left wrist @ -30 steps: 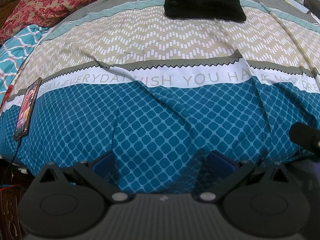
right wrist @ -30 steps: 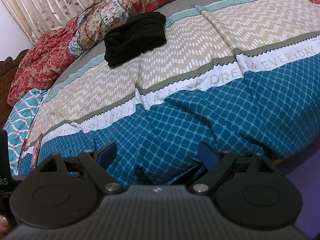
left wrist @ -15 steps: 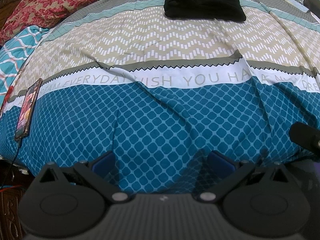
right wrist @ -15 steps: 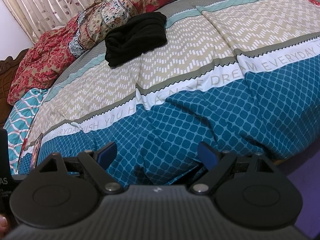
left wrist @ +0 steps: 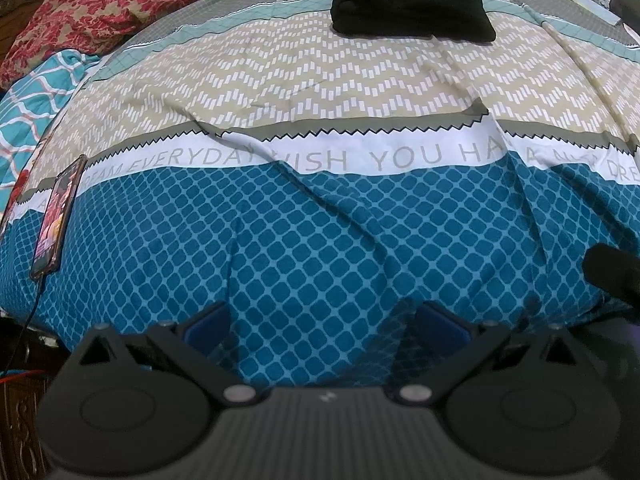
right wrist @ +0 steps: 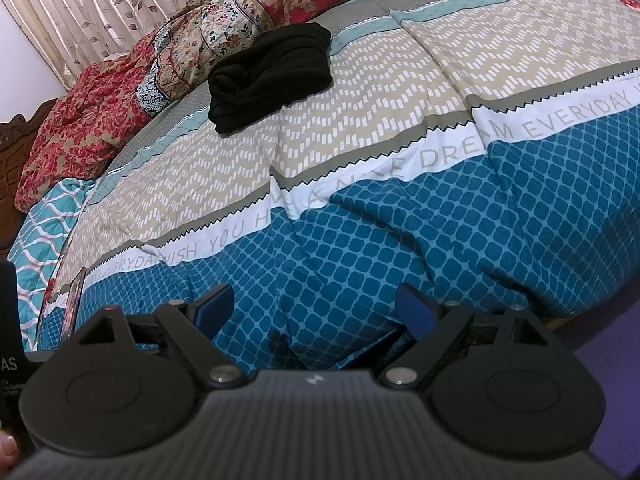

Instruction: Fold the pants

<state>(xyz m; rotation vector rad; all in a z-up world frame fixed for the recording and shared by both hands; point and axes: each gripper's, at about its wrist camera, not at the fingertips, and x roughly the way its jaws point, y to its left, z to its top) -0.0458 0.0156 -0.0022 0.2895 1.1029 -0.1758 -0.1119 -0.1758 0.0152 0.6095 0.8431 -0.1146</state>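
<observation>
The black pants lie in a compact folded bundle on the far part of the bed, near the pillows, well apart from both tongs; the left tongs and the right tongs hang spread and empty over the near blue edge. This fits either a finished fold or a bundle waiting to be shaken out, so no move is certain; the bedcover reads "EVERYDAY WISH YOU HA… A N… DREAM EVERYDAY".

Left gripper and right gripper both spread wide, empty
</observation>
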